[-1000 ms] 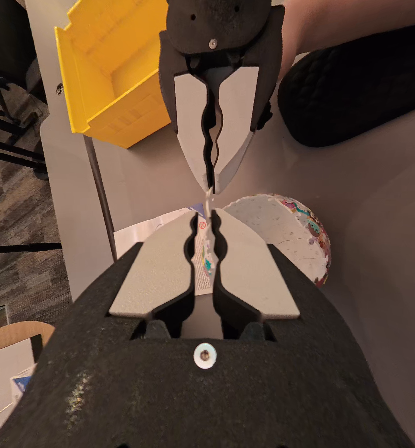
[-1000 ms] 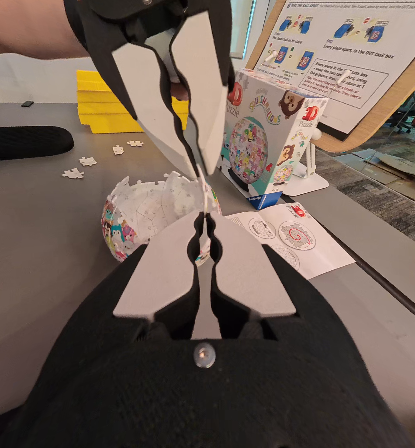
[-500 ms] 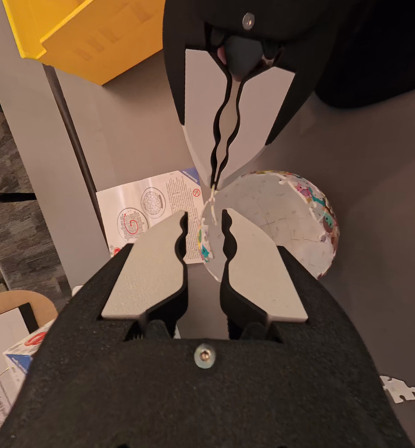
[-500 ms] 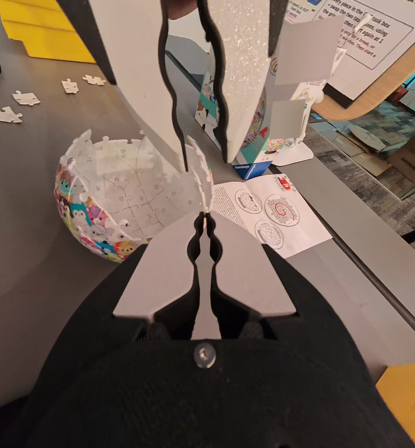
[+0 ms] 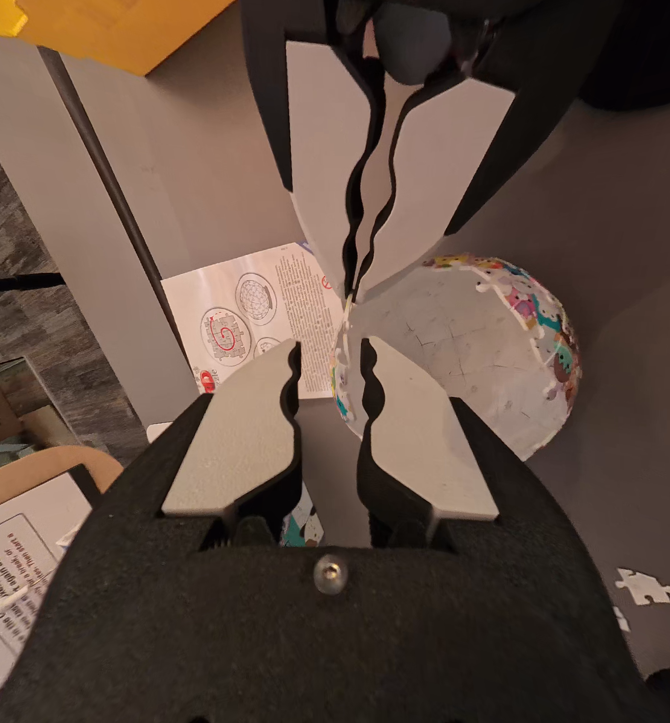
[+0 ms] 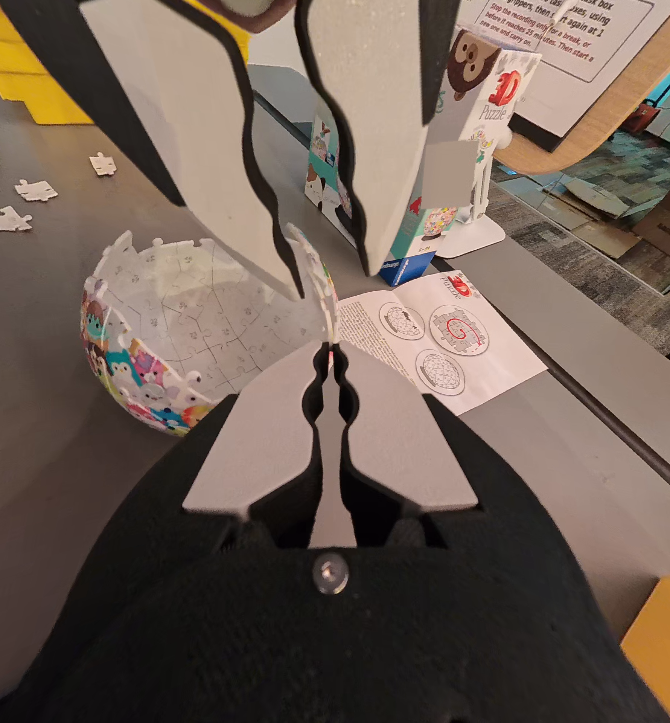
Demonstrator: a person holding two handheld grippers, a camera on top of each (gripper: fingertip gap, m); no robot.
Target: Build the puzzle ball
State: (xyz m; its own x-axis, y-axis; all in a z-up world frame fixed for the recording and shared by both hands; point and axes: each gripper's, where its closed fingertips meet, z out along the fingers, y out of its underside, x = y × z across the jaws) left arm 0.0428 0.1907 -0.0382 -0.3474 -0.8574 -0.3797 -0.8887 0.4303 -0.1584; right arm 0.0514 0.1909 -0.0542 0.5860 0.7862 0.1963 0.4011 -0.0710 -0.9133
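Observation:
The half-built puzzle ball lies on the grey table as an open shell, white inside and colourful outside. It also shows in the right wrist view. My right gripper is shut on the shell's thin upright rim; in the left wrist view it reaches in from above. My left gripper is open, its two fingers on either side of the same rim edge without touching it. In the right wrist view it hangs from above, one finger inside the shell and one outside.
Loose white pieces lie on the table to the left, one more near the shell. An instruction leaflet and the puzzle box stand by the table edge. A yellow bin and a black pad lie beyond. Only a small space, under 4 cm, lies between the two pairs of fingers.
My left gripper, shut on the rim a second ago, has opened and spread wider. My right gripper has stayed shut on the rim, and both views have drawn closer to the shell.

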